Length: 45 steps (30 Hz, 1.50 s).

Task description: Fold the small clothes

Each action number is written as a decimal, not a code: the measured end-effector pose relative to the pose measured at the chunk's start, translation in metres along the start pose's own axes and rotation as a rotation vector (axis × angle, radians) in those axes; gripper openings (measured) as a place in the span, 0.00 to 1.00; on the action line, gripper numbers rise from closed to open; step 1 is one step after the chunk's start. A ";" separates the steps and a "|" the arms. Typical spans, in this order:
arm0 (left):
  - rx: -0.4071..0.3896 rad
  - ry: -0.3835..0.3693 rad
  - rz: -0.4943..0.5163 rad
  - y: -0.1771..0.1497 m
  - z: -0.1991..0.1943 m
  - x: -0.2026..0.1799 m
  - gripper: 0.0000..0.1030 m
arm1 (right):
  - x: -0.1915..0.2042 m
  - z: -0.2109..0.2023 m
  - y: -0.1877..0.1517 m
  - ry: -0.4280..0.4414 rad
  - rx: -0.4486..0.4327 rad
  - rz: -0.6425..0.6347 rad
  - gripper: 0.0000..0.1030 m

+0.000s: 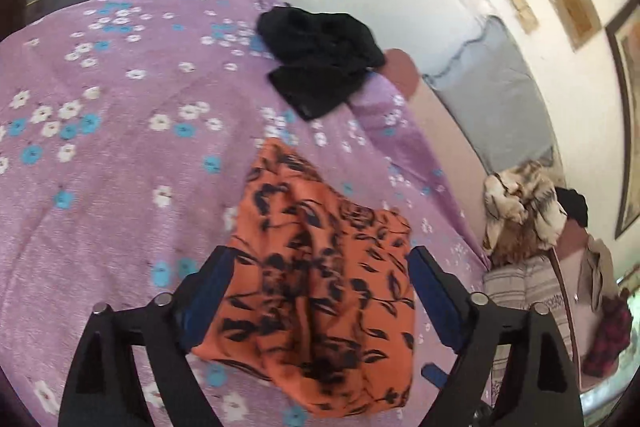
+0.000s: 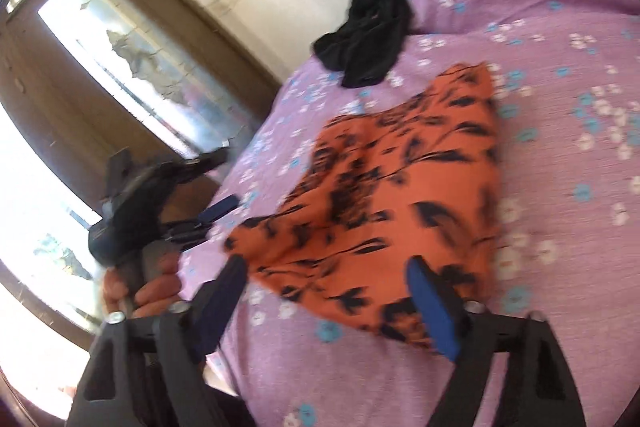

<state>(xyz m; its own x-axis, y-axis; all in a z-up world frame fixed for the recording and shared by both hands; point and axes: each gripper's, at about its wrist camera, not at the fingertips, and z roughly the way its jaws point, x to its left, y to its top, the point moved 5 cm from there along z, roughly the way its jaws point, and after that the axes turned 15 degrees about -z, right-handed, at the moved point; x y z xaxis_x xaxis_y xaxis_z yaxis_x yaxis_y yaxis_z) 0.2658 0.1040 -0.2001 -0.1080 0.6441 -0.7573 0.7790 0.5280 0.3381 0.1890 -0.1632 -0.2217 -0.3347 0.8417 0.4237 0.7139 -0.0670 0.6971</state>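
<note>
An orange garment with a black leaf print (image 1: 320, 279) lies bunched on the purple flowered bedsheet (image 1: 112, 155). My left gripper (image 1: 320, 259) is open above its near part, one finger on each side, not gripping it. In the right wrist view the same orange garment (image 2: 392, 187) lies ahead of my right gripper (image 2: 328, 271), which is open over its near edge. The left gripper (image 2: 224, 205) also shows there at the garment's left edge, held by a hand. A black garment (image 1: 320, 59) lies crumpled at the far side of the bed, also in the right wrist view (image 2: 368, 31).
A heap of clothes (image 1: 528, 251) sits off the bed's right side. A pillow (image 1: 488, 87) lies by the white wall. A window with a brown frame (image 2: 120, 67) is to the left of the bed. The bed edge (image 2: 256, 131) runs close to the left gripper.
</note>
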 end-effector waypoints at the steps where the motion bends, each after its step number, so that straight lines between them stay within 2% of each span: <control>1: 0.005 0.000 0.033 -0.007 0.004 -0.008 0.87 | -0.009 -0.002 0.002 -0.022 -0.005 0.009 0.71; 3: 0.016 0.056 0.097 -0.017 0.015 -0.017 0.88 | -0.023 -0.002 0.006 -0.038 -0.014 0.015 0.63; 6: 0.068 0.218 0.188 -0.036 0.043 -0.016 0.88 | -0.038 0.005 0.010 -0.058 -0.030 0.003 0.63; 8: 0.087 0.321 0.253 -0.046 0.058 -0.012 0.87 | -0.045 0.022 0.007 -0.037 -0.012 0.015 0.63; 10: 0.070 0.486 0.364 -0.053 0.073 -0.004 0.65 | -0.047 0.037 0.001 -0.020 0.019 0.031 0.63; 11: 0.068 0.511 0.394 -0.055 0.076 -0.003 0.53 | -0.047 0.041 -0.001 -0.027 0.030 0.021 0.63; 15: 0.016 0.426 0.355 -0.049 0.062 -0.009 0.19 | -0.049 0.049 0.000 -0.030 0.048 -0.002 0.63; 17: -0.046 0.417 0.357 -0.044 0.056 -0.014 0.11 | -0.053 0.049 -0.001 -0.008 0.043 0.017 0.63; 18: -0.079 0.417 0.368 -0.042 0.052 -0.018 0.04 | -0.056 0.048 -0.001 0.002 0.037 0.030 0.63; 19: -0.122 0.437 0.386 -0.040 0.049 -0.022 0.02 | -0.057 0.047 -0.002 0.008 0.032 0.043 0.63; 21: -0.218 0.489 0.433 -0.033 0.045 -0.028 0.02 | -0.060 0.047 -0.003 0.019 0.024 0.063 0.65; 23: -0.258 0.499 0.406 -0.026 0.042 -0.026 0.01 | -0.058 0.047 -0.004 0.014 0.019 0.063 0.65; 28: -0.155 0.555 0.297 -0.022 0.059 -0.001 0.01 | -0.052 0.051 -0.006 -0.017 0.010 0.018 0.66; 31: -0.149 0.693 0.348 -0.028 0.067 0.006 0.05 | -0.051 0.049 -0.004 -0.032 0.015 0.003 0.66; 32: -0.135 0.705 0.349 -0.030 0.071 0.008 0.05 | -0.051 0.047 -0.003 -0.041 0.015 0.001 0.65; 34: -0.139 0.669 0.316 -0.030 0.068 0.005 0.05 | -0.050 0.040 0.003 -0.070 -0.004 -0.015 0.65; 37: -0.172 0.562 0.301 -0.030 0.050 -0.010 0.09 | -0.049 0.025 0.018 -0.080 -0.071 -0.038 0.65; 39: -0.199 0.499 0.303 -0.030 0.043 -0.022 0.27 | -0.047 0.018 0.027 -0.090 -0.104 -0.073 0.65; 40: -0.215 0.459 0.319 -0.032 0.038 -0.030 0.32 | -0.046 0.018 0.031 -0.093 -0.107 -0.085 0.65; 42: -0.223 0.430 0.377 -0.038 0.036 -0.042 0.45 | -0.049 0.025 0.039 -0.078 -0.103 -0.072 0.65; 45: -0.190 0.411 0.413 -0.045 0.044 -0.051 0.46 | -0.058 0.043 0.054 -0.043 -0.095 -0.031 0.65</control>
<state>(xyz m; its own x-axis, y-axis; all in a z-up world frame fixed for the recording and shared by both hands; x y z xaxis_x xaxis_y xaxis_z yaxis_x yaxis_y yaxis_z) 0.2634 0.0226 -0.2013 -0.0793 0.9575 -0.2774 0.6876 0.2540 0.6803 0.2738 -0.1920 -0.2333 -0.3279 0.8662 0.3771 0.6411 -0.0892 0.7623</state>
